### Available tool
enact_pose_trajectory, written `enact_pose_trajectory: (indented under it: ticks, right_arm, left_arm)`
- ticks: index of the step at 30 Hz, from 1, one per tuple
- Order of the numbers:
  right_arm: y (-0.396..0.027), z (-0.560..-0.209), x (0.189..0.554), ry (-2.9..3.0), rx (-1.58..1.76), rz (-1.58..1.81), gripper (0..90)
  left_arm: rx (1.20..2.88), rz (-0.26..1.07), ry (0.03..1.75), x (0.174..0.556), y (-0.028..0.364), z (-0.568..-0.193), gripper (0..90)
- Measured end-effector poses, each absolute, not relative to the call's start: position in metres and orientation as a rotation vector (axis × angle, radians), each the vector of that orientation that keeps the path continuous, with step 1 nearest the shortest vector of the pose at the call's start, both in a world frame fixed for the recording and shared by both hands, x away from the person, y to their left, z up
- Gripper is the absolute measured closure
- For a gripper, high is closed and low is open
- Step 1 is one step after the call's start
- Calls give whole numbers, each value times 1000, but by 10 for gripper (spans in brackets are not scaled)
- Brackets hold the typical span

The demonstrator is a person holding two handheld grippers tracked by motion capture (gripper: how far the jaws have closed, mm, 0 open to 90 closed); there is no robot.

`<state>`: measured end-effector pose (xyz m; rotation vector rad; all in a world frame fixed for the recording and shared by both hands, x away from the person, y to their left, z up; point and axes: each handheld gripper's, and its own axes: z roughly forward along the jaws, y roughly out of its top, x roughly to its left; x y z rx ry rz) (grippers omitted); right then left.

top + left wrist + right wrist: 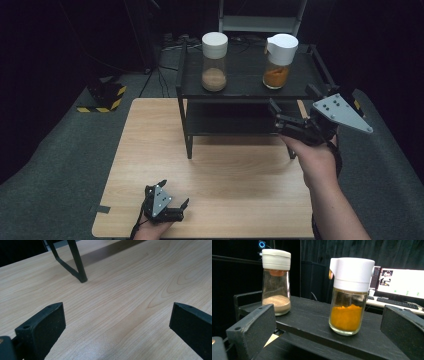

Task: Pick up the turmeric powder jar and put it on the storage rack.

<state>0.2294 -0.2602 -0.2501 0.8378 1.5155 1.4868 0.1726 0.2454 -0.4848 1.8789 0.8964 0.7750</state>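
Observation:
Two glass jars with white lids stand on the top of a black two-tier shelf (245,89). The left jar (214,61) (276,281) holds brown powder. The right jar (278,61) (349,295) holds orange powder and has a spout lid. My right gripper (294,105) (327,332) is open, held just in front of the shelf's right end, with the orange jar ahead between its jaws and apart from them. My left gripper (172,195) (117,325) is open low over the wooden table (150,145) near its front edge, holding nothing.
A black shelf leg (78,262) stands on the wood ahead of the left gripper. A yellow-and-black striped block (102,97) lies on the grey floor at the left. A monitor (402,282) and keyboard (397,302) sit behind the shelf.

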Motion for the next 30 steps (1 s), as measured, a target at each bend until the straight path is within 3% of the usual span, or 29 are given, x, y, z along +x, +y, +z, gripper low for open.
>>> enact_pose_trajectory:
  ticks: [15, 30]
  right_arm:
    - [-270, -275, 208, 1534, 794, 1454, 0]
    - [-276, -333, 194, 1622, 801, 1403, 0]
  left_arm:
    - [1896, 792, 890, 171, 241, -484, 6]
    - [1907, 812, 878, 170, 238, -484, 6]
